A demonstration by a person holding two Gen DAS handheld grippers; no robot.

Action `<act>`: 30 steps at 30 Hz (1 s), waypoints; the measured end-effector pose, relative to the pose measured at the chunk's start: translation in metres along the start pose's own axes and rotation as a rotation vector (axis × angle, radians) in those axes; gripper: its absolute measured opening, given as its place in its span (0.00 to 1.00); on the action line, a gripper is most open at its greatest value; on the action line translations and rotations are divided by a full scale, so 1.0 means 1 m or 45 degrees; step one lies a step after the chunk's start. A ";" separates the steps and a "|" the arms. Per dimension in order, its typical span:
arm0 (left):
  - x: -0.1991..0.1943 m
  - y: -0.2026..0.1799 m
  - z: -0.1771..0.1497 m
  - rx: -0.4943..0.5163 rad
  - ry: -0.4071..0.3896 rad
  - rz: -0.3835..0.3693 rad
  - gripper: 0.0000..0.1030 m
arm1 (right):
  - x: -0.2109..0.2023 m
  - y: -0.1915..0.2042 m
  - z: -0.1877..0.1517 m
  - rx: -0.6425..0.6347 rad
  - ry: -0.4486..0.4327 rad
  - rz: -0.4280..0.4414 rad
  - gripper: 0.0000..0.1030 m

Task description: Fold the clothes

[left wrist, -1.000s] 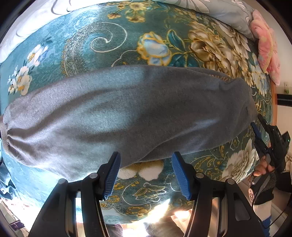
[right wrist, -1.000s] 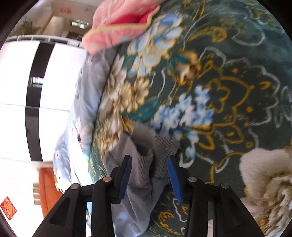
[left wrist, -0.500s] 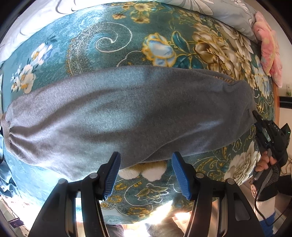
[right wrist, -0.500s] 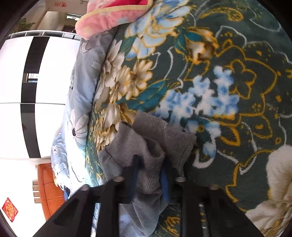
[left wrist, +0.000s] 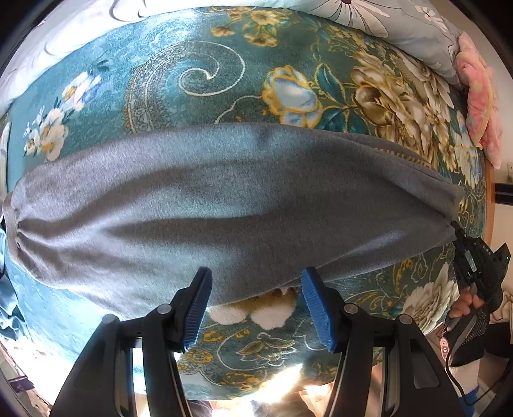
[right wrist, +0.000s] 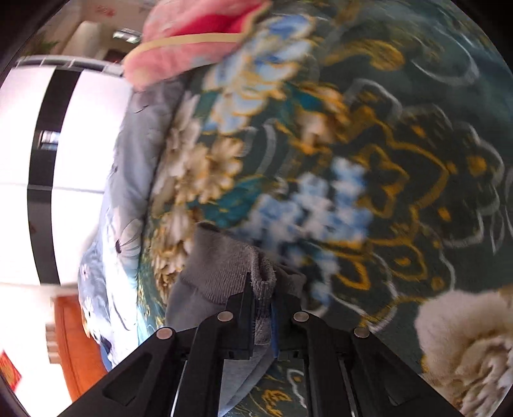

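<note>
A long grey garment (left wrist: 224,205) lies flat across a teal flowered blanket (left wrist: 198,73). My left gripper (left wrist: 255,285) hangs open just above the garment's near edge, blue pads apart and nothing between them. At the garment's right end my right gripper (left wrist: 457,232) pinches the ribbed hem. In the right wrist view the right gripper (right wrist: 263,295) is shut on that grey ribbed hem (right wrist: 231,266), which bunches up between the pads.
A pink cushion (left wrist: 481,96) rests at the blanket's far right corner, also seen as a pink cushion (right wrist: 192,35) from the right wrist. A pale flowered quilt (left wrist: 384,19) borders the far side. A hand (left wrist: 465,304) holds the right tool. An orange wooden bed frame (right wrist: 73,346) shows below.
The right gripper's jaws closed onto the grey ribbed hem, which now bunches between them. The left gripper stayed open in the same place.
</note>
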State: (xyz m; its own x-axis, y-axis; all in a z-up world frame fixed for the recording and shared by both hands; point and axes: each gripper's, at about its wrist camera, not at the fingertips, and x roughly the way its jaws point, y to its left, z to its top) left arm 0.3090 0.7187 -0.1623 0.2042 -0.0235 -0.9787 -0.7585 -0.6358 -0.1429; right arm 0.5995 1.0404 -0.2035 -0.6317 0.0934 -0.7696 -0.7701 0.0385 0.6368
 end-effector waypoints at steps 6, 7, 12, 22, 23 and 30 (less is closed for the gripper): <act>0.007 -0.001 0.013 -0.020 -0.002 0.000 0.58 | -0.008 0.002 0.001 -0.019 -0.013 0.050 0.29; 0.008 -0.003 0.016 -0.015 -0.008 -0.002 0.58 | -0.012 0.003 0.000 -0.029 -0.028 0.042 0.41; 0.026 -0.030 0.048 0.054 -0.020 -0.003 0.58 | -0.013 -0.006 -0.008 -0.024 0.017 0.069 0.49; 0.063 -0.074 0.092 0.122 -0.044 0.056 0.58 | 0.015 -0.013 -0.014 0.015 0.079 0.159 0.58; 0.066 -0.074 0.095 0.101 -0.033 0.058 0.58 | 0.015 -0.013 -0.014 0.011 0.082 0.166 0.58; 0.078 -0.075 0.102 0.078 -0.007 0.064 0.59 | 0.015 -0.014 -0.014 0.043 0.104 0.255 0.58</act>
State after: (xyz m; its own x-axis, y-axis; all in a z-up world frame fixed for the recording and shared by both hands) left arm 0.3185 0.8434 -0.2435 0.1614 -0.0497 -0.9856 -0.8044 -0.5853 -0.1022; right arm 0.6000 1.0271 -0.2246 -0.7781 0.0217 -0.6277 -0.6257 0.0607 0.7777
